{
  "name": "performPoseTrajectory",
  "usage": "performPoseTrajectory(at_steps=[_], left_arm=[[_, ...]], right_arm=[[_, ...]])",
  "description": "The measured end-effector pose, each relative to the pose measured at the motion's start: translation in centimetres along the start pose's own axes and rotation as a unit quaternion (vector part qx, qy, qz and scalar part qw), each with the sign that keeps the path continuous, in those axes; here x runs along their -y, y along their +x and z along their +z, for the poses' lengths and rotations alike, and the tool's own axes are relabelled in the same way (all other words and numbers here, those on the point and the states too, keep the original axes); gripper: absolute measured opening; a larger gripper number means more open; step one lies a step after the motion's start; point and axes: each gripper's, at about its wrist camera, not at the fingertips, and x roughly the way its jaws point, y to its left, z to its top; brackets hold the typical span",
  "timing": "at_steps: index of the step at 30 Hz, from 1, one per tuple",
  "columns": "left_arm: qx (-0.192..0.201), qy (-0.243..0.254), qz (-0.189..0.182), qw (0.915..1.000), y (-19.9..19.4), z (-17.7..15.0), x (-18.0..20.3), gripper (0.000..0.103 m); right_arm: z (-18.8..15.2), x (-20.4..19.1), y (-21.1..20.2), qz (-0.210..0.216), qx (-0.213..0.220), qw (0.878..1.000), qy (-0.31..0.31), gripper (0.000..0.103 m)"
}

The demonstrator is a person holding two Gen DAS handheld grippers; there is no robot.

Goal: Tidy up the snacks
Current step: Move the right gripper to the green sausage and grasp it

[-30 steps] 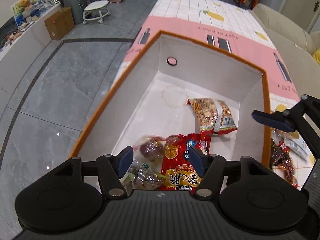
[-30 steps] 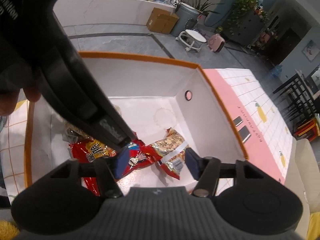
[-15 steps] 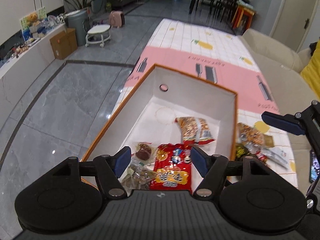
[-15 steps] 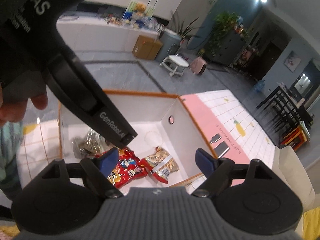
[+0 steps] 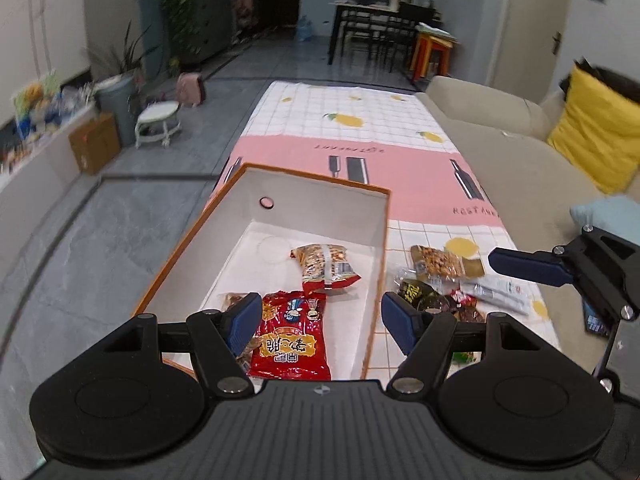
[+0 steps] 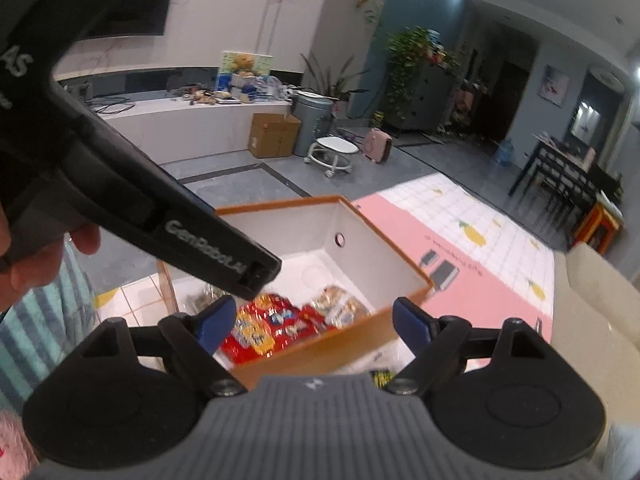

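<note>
Both hand-held grippers (image 5: 322, 318) (image 6: 312, 324) gape above the box (image 5: 384, 216) rim.

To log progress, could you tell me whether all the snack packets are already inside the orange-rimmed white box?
No, several snack packets lie on the tablecloth beside the box.

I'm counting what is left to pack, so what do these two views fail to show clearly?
- Clear bag in the box: left wrist view, mostly behind the left gripper finger.
- Loose snack pile: overlapping, lower part hidden by the gripper; count unclear.
- Box contents: right wrist view, motion-blurred.
- Wrappers' small print: unreadable.
</note>
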Motion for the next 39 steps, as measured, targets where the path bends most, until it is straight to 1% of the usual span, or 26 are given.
performPoseTrajectory(at_steps=[2, 7, 11, 15, 19, 22, 27, 29, 35, 39], left_arm=[[0.002, 0.02, -0.005, 0.9998, 0.1, -0.5, 1.2, 0.08], [-0.008, 0.027, -0.04, 0.9988, 0.6, -1.4, 3.3, 0.08], [-0.021, 0.034, -0.065, 0.9971, 1.6, -2.1, 4.9, 0.078], [-0.042, 0.034, -0.093, 0.9942, 2.9, -3.1, 6.5, 0.078], [-0.059, 0.049, -0.108, 0.9912, 4.3, -4.0, 7.8, 0.078], [-0.071, 0.059, -0.107, 0.9899, 5.3, -4.4, 8.7, 0.078], [-0.091, 0.058, -0.112, 0.9878, 6.9, -4.7, 9.2, 0.078], [-0.097, 0.061, -0.107, 0.9876, 7.5, -4.8, 9.4, 0.078], [-0.117, 0.071, -0.088, 0.9866, 9.5, -5.1, 9.8, 0.075], [-0.124, 0.076, -0.08, 0.9861, 10.3, -5.2, 9.8, 0.075]], right_arm=[[-1.2, 0.2, -0.6, -0.003, -0.003, 1.0, 0.02, 0.083], [-4.0, 0.9, -0.9, -0.023, -0.028, 0.998, 0.053, 0.083], [-6.1, 1.8, -0.3, -0.043, -0.063, 0.995, 0.061, 0.083], [-8.3, 2.6, 0.9, -0.054, -0.101, 0.99, 0.079, 0.083], [-10.2, 3.3, 2.3, -0.06, -0.13, 0.986, 0.089, 0.083], [-12.1, 4.4, 2.6, -0.059, -0.149, 0.982, 0.095, 0.083], [-13.4, 5.5, 3.8, -0.062, -0.17, 0.979, 0.1, 0.083], [-14.0, 6.0, 4.2, -0.061, -0.176, 0.977, 0.107, 0.083], [-14.5, 7.4, 5.6, -0.056, -0.185, 0.973, 0.127, 0.081], [-14.4, 7.7, 7.0, -0.048, -0.184, 0.973, 0.129, 0.077]])
